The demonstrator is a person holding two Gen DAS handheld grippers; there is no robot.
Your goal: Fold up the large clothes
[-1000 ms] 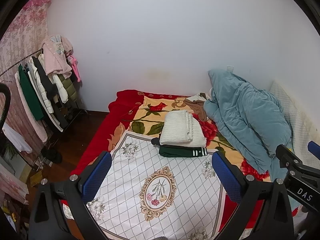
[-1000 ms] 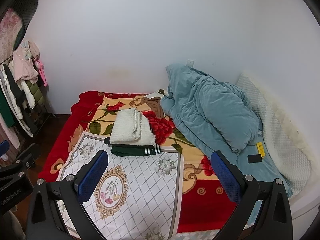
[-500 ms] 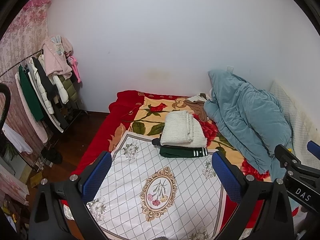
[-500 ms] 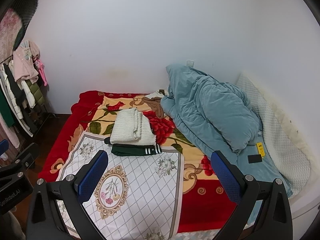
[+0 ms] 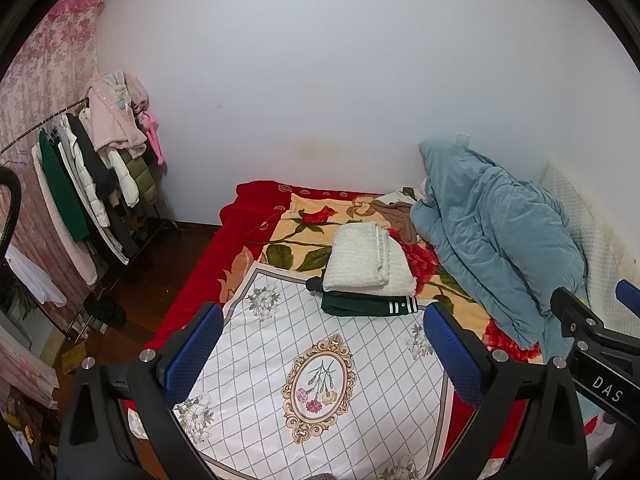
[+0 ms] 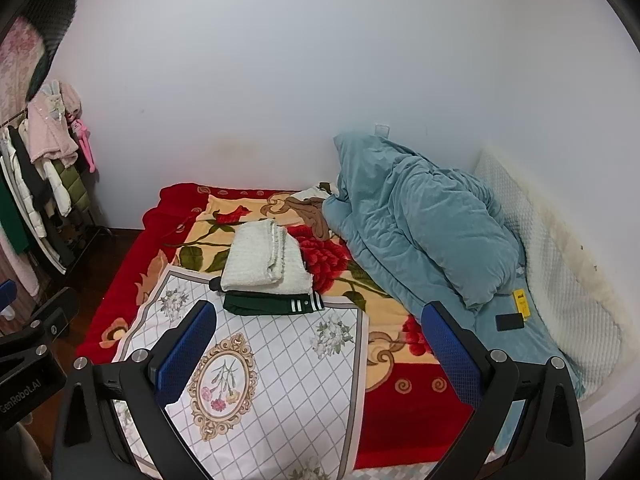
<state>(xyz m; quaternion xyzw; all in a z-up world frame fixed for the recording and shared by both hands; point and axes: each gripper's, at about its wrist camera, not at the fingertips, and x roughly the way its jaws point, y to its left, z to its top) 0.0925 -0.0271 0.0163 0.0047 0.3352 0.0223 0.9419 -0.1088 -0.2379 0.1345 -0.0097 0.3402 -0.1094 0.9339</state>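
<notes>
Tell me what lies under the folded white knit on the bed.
A folded dark green garment with white stripes lies under the folded white knit, beside a black piece. Anything deeper in the stack is covered.

You are looking at two folded garments stacked on the bed. The upper one is a cream-white, nubbly knit garment, folded into a thick rectangular bundle with its layered edges showing along the right side. It lies squarely on top of a dark green folded garment with white stripes on the cuff at its right end; the green piece sticks out from under the near edge of the white one. A small dark bit of fabric pokes out at the stack's left side. The stack rests at the far edge of the white cloth with a diamond grid and flower medallion, which lies spread flat.
</notes>
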